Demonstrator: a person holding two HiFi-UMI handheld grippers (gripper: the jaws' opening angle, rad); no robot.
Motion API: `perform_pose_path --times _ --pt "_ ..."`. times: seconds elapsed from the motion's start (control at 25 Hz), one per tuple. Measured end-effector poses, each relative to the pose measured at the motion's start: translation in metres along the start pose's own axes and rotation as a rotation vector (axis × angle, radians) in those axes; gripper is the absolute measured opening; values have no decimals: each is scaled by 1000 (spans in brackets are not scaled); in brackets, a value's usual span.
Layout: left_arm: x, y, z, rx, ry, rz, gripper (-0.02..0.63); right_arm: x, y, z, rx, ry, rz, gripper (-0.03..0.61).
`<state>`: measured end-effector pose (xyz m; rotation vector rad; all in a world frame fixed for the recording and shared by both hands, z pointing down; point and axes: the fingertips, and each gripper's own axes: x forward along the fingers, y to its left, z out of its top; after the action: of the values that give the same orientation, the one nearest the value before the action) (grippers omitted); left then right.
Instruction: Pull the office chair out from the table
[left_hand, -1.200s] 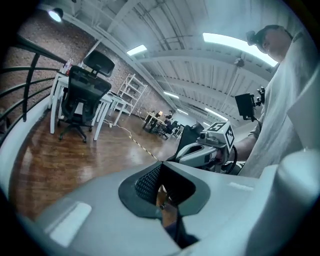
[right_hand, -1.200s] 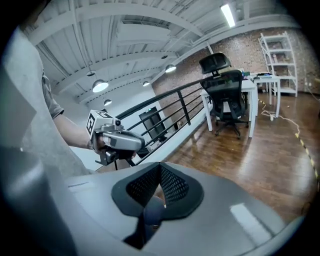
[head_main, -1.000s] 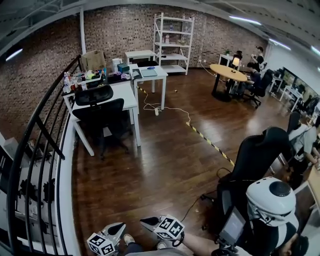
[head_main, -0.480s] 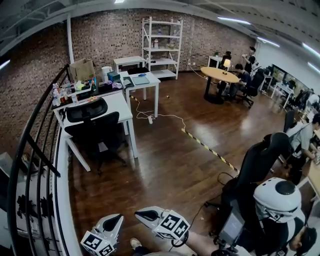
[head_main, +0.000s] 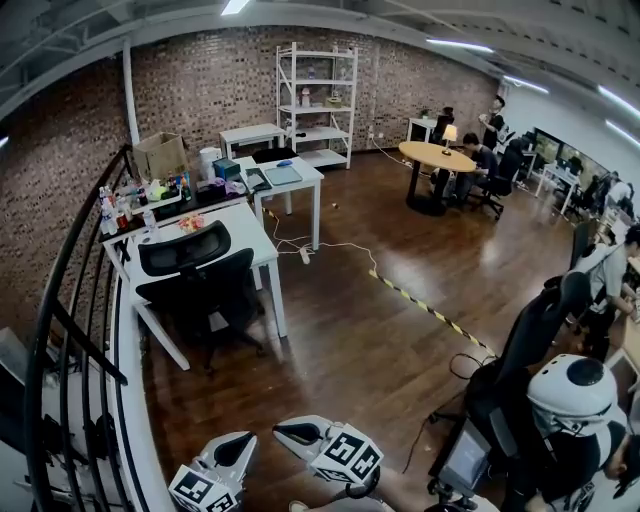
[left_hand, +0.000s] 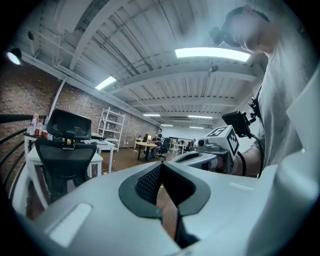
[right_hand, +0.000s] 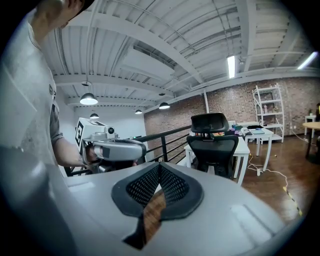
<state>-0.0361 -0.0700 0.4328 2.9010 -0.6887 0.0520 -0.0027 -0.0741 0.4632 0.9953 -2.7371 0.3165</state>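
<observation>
The black office chair stands pushed in at the white table at the left, far ahead of me. Both grippers hover low at the near edge of the head view, well short of the chair. My left gripper is shut with nothing in it. My right gripper, beside it, is shut and empty too. In the left gripper view the chair shows at the left past the shut left gripper. In the right gripper view the chair stands beyond the shut right gripper.
A black railing curves along the left. A yellow-black tape strip and a white cable cross the wood floor. A person in a white helmet and a black chair are at right. People sit at a round table far back.
The chair and table now look a little nearer and lower in the head view. Both grippers have moved forward and up, showing more fully. Their jaws stay shut.
</observation>
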Motion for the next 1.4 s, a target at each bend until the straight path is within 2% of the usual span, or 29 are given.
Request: perform_pose_path --times 0.28,0.44,0.6,0.84,1.04,1.4 --pt "0 47 5 -21 7 1 6 36 -26 18 5 3 -24 6" --pt "13 74 3 -28 11 7 6 55 -43 15 14 18 -17 5" --pt "65 133 27 -1 -37 23 6 86 -109 44 -32 -1 -17 6" --pt "113 217 65 -9 -52 149 6 140 -185 88 -70 -1 86 6" --pt "142 255 70 -19 -63 220 6 163 -227 99 -88 1 150 5" --pt "151 331 75 -31 -60 336 6 208 -289 117 -90 -13 161 6"
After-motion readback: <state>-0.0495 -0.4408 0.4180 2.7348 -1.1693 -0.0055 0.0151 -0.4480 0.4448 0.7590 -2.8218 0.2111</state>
